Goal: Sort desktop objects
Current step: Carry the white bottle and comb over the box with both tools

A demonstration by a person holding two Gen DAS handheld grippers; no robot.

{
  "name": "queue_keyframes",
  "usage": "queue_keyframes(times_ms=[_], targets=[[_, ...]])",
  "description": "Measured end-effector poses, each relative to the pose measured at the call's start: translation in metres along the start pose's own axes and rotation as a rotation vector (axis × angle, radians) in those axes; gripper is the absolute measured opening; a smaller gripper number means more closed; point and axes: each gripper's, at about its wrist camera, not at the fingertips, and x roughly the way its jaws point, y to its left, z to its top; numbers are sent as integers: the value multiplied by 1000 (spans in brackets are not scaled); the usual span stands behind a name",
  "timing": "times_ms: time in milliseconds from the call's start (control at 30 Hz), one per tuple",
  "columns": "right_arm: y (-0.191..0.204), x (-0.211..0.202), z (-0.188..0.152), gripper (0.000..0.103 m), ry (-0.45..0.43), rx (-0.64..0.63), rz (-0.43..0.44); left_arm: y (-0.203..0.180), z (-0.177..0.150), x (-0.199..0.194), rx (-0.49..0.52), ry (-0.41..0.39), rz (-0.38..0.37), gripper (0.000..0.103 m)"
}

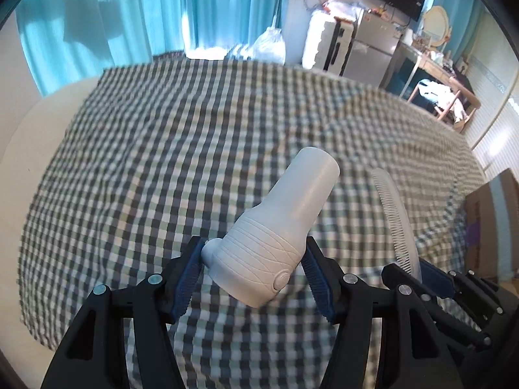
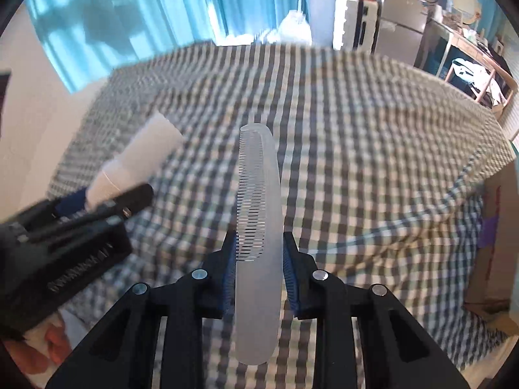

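Observation:
A pale grey plastic device (image 1: 279, 227), shaped like a small hair dryer with a round barrel and a button, hangs above the checked cloth. My left gripper (image 1: 254, 262) is shut on its ribbed body, barrel pointing away. In the right wrist view the same device (image 2: 136, 159) and the left gripper (image 2: 107, 201) show blurred at the left. A translucent white comb (image 2: 258, 233) stands upright between the blue pads of my right gripper (image 2: 258, 259), which is shut on it. The comb (image 1: 394, 220) and the right gripper (image 1: 418, 275) also show at the lower right of the left wrist view.
A green, black and white checked cloth (image 1: 162, 149) covers the wide surface below. A cardboard box (image 2: 496, 243) stands off its right edge. Blue curtains (image 1: 146, 9), a fridge (image 1: 369, 52) and a wooden desk (image 1: 454, 87) lie beyond. A person's hand (image 2: 52, 340) shows at lower left.

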Motion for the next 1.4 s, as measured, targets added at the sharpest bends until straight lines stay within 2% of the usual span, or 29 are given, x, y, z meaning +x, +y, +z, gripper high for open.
queue_keyframes(times_ms=[200,367,600,767,967,1100,1400], targets=[[-22,-80,-2,26,-114,45,24,-25,3,-68,38,-94,-27,62],[-56,-153,-14,26,-206,68,29,-57,5,-122,73,-169,-77,62],[-78,-229,-23,26,-322,32,-98,-126,14,-181,146,-214,-224,62],[-129,-285,-32,26,-393,80,-153,-199,26,-211,257,-246,-302,62],[-188,-307,-40,26,-406,138,-233,-285,26,-213,347,-242,-371,62],[-240,-303,-46,26,-382,176,-297,-343,24,-192,398,-208,-399,62],[-353,-270,-65,26,-310,344,-307,-419,10,-131,474,-131,-362,62]])
